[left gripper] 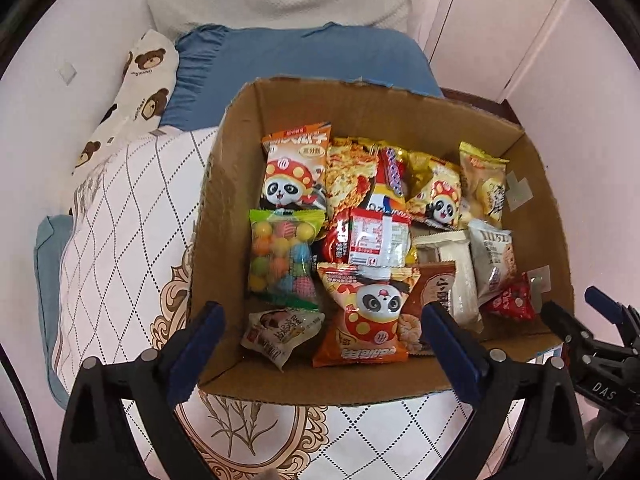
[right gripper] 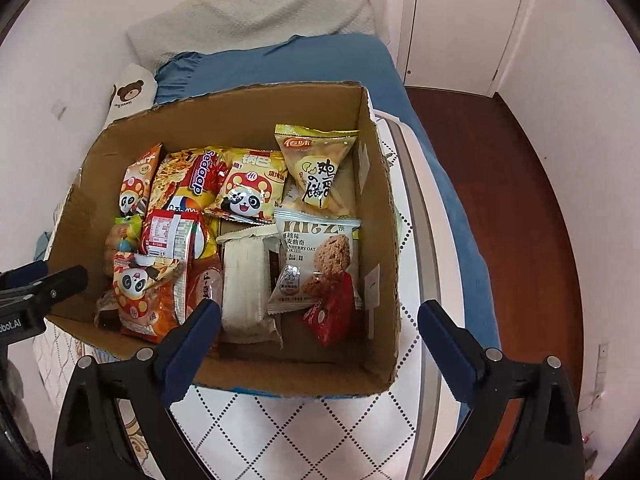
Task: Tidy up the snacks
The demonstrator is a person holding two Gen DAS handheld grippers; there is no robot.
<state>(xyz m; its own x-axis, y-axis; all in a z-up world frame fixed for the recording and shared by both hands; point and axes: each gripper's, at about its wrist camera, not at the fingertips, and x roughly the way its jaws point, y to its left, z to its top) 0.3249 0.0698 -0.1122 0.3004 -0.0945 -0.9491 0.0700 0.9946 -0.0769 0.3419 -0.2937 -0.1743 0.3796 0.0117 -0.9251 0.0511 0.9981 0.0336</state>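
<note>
A cardboard box (left gripper: 224, 184) sits on the bed, full of snack packets. In the left wrist view I see a candy-ball bag (left gripper: 282, 258), orange panda packets (left gripper: 370, 316), a white bar (left gripper: 456, 276) and a red packet (left gripper: 514, 300). My left gripper (left gripper: 322, 332) is open and empty over the box's near edge. In the right wrist view the box (right gripper: 380, 200) holds an oat cookie packet (right gripper: 320, 264), a yellow packet (right gripper: 320, 172) and a red packet (right gripper: 334, 314). My right gripper (right gripper: 320, 328) is open and empty above the box's near right part.
The box rests on a white quilted cover (left gripper: 120, 220) over a blue sheet (left gripper: 300, 60). A bear-print pillow (left gripper: 136, 96) and a grey pillow (left gripper: 280, 0) lie behind. A door (right gripper: 460, 20) and brown floor (right gripper: 520, 200) are at the right.
</note>
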